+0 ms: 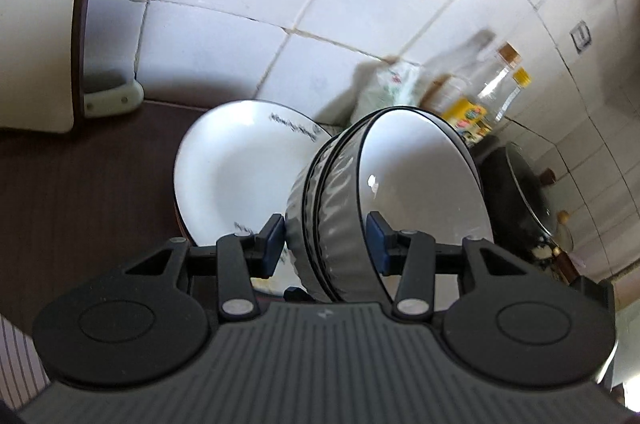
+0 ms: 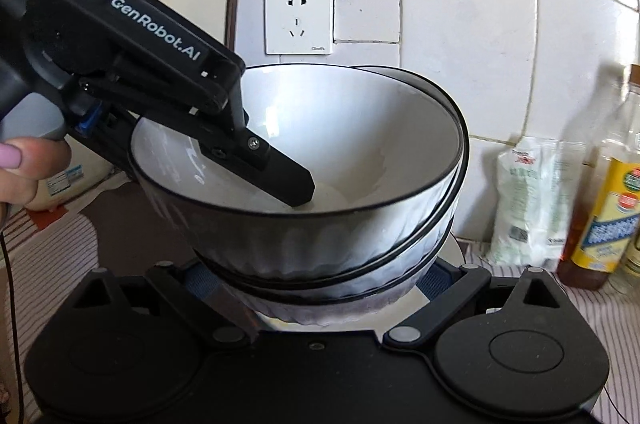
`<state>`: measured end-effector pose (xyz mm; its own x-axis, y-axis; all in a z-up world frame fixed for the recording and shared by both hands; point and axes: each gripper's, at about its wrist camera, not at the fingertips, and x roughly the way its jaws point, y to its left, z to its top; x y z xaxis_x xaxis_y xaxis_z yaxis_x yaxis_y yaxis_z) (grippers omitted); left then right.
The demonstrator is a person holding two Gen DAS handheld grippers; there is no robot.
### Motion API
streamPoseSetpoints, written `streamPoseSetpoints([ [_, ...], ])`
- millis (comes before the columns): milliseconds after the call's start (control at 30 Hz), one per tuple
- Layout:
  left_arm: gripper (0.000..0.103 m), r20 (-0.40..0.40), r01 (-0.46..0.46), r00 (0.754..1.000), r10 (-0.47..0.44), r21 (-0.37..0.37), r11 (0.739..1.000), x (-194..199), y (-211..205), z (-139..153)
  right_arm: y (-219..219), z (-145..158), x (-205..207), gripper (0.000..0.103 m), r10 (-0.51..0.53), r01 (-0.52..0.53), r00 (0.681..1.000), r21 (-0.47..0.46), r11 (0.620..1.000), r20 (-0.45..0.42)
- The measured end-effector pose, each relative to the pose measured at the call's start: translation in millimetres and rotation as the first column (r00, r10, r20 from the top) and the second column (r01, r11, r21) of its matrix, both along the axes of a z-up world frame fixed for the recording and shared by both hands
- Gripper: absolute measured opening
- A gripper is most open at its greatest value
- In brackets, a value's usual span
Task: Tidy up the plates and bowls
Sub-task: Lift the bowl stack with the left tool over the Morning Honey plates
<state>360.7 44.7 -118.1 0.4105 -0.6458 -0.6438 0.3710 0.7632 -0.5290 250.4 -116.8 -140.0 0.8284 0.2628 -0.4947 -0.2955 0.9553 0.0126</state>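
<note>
A stack of grey ribbed bowls (image 1: 344,224) with white insides and black rims hangs tilted above the counter. My left gripper (image 1: 326,242) is shut on the stack's wall, one blue pad (image 1: 274,244) outside and the other inside. In the right wrist view its inner finger (image 2: 280,172) reaches down into the top bowl (image 2: 360,144). My right gripper (image 2: 316,282) clasps the lowest bowl from both sides, its pads mostly hidden by the bowl. A white plate (image 1: 224,164) lies on the dark counter behind and under the stack.
A person's hand (image 2: 16,164) holds the left gripper. Oil bottles (image 2: 604,208) and a white bag (image 2: 528,200) stand at the right on a striped cloth. A wall socket (image 2: 298,18) sits on the tiled wall. A black pan (image 1: 516,192) and a white appliance (image 1: 36,24) flank the plate.
</note>
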Motion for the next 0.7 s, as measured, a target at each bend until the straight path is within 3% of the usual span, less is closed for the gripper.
streamPoseSetpoints([
  [300,0.042,-0.026,0.029,0.999,-0.029,0.016,0.999,57.2,-4.4,-21.5,-0.1,-18.0,44.9,0.1,-0.017,0.018,0.999,0.008,1.0,-0.044],
  [700,0.042,-0.076,0.022,0.997,-0.02,0.026,0.999,88.3,-13.7,-55.2,0.8,-45.8,83.1,0.1,-0.036,0.038,0.991,0.011,0.999,-0.125],
])
